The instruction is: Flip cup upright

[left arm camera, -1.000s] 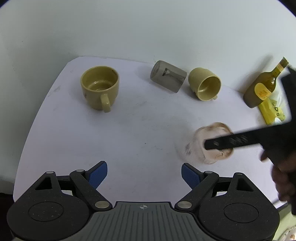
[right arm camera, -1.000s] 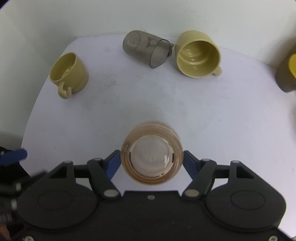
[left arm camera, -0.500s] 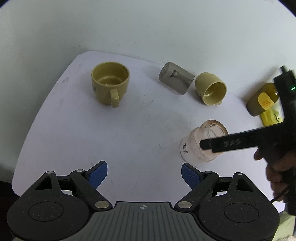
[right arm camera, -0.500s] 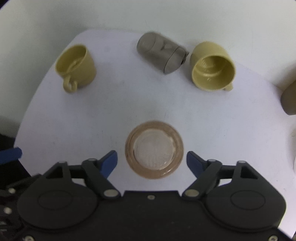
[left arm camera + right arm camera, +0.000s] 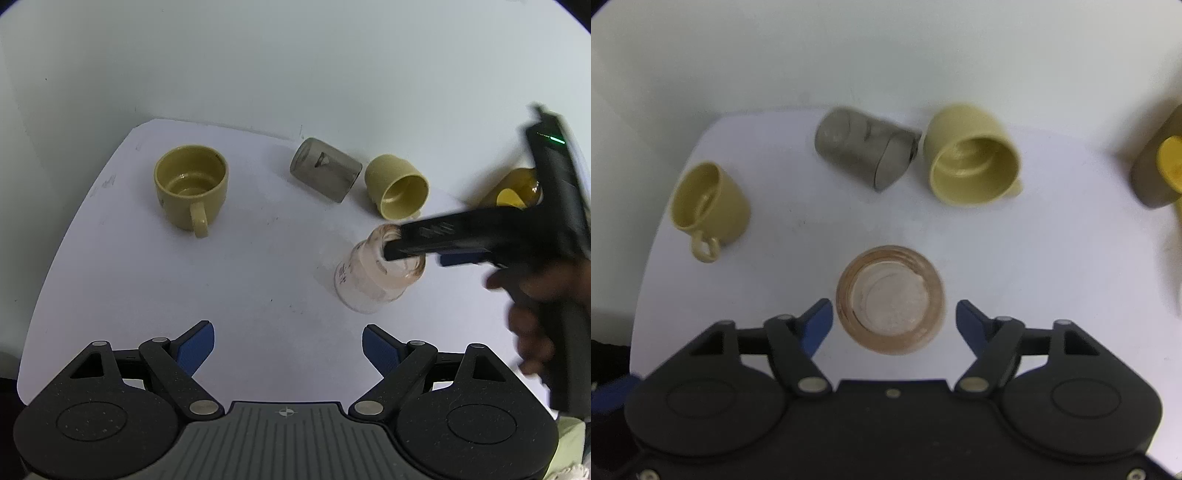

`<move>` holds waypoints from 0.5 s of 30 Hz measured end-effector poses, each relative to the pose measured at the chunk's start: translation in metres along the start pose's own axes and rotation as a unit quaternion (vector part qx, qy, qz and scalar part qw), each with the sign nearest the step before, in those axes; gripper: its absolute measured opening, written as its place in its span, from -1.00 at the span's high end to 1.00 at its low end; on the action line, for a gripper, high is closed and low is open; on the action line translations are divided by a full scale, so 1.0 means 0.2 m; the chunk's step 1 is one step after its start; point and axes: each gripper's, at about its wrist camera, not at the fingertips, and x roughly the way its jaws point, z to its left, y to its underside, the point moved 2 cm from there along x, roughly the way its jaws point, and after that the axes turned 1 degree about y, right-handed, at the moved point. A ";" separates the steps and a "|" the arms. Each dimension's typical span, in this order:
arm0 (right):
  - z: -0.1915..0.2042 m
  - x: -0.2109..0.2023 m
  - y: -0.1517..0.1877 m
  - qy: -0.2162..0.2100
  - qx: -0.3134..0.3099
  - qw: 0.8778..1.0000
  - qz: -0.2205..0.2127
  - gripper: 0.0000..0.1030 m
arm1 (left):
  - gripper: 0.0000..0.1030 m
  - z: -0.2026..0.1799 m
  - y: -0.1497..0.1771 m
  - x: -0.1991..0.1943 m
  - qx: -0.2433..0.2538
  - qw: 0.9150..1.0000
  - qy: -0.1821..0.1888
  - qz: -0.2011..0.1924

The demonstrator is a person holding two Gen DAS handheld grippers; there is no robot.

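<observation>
A clear pinkish glass cup (image 5: 891, 300) stands upright on the white table (image 5: 1052, 266), mouth up. My right gripper (image 5: 894, 317) is open, above it, its blue pads apart from the glass on both sides. In the left wrist view the same glass (image 5: 373, 275) stands at the right with the right gripper (image 5: 424, 251) over its rim. My left gripper (image 5: 288, 341) is open and empty near the table's front edge.
An upright yellow mug (image 5: 190, 186) stands at the left. A grey tumbler (image 5: 325, 168) and a second yellow mug (image 5: 397, 186) lie on their sides at the back. A bottle (image 5: 513, 188) lies at the far right. A white wall is behind.
The right gripper has opened off the glass and risen and drawn back from it. The glass now stands free on the table. The left gripper has pulled back a little.
</observation>
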 end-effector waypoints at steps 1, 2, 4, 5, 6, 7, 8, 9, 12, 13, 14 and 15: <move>-0.03 -0.11 0.04 0.002 0.005 1.000 -0.020 -0.75 | -0.79 0.00 -0.01 -0.01 -0.005 1.000 -0.004 0.001; -0.04 -0.17 0.06 0.004 0.008 1.000 -0.027 -0.77 | -0.86 0.00 -0.03 -0.03 -0.013 1.000 -0.006 0.001; -0.07 -0.24 0.07 0.005 0.011 0.999 -0.030 -0.87 | -1.00 0.00 -0.05 -0.06 -0.027 1.000 -0.008 -0.004; -0.08 -0.30 0.08 0.003 0.013 1.000 -0.028 -1.00 | -1.00 0.00 -0.06 -0.10 -0.041 0.999 -0.005 -0.003; -0.09 -0.33 0.08 0.002 0.014 1.000 -0.026 -1.00 | -1.00 0.00 -0.08 -0.12 -0.052 0.999 -0.006 0.001; -0.10 -0.41 0.10 -0.001 0.016 1.000 -0.018 -1.00 | -1.00 -0.01 -0.09 -0.14 -0.056 0.998 -0.011 0.006; -0.09 -0.44 0.10 0.003 0.014 1.000 -0.013 -1.00 | -1.00 -0.01 -0.10 -0.14 -0.057 0.998 -0.015 0.010; -0.08 -0.45 0.10 0.009 0.008 1.000 -0.010 -1.00 | -1.00 -0.03 -0.11 -0.16 -0.054 0.998 -0.028 0.014; -0.03 -0.49 0.13 0.025 -0.014 0.999 -0.019 -1.00 | -1.00 -0.06 -0.13 -0.17 -0.040 0.997 -0.062 0.023; -0.02 -0.50 0.14 0.024 -0.017 0.999 -0.021 -1.00 | -1.00 -0.06 -0.13 -0.17 -0.035 0.997 -0.067 0.025; -0.02 -0.49 0.14 0.021 -0.016 0.999 -0.020 -1.00 | -1.00 -0.07 -0.12 -0.16 -0.025 0.996 -0.076 0.029; -0.02 -0.49 0.14 0.018 -0.009 1.000 -0.018 -1.00 | -1.00 -0.08 -0.12 -0.15 -0.021 0.996 -0.082 0.030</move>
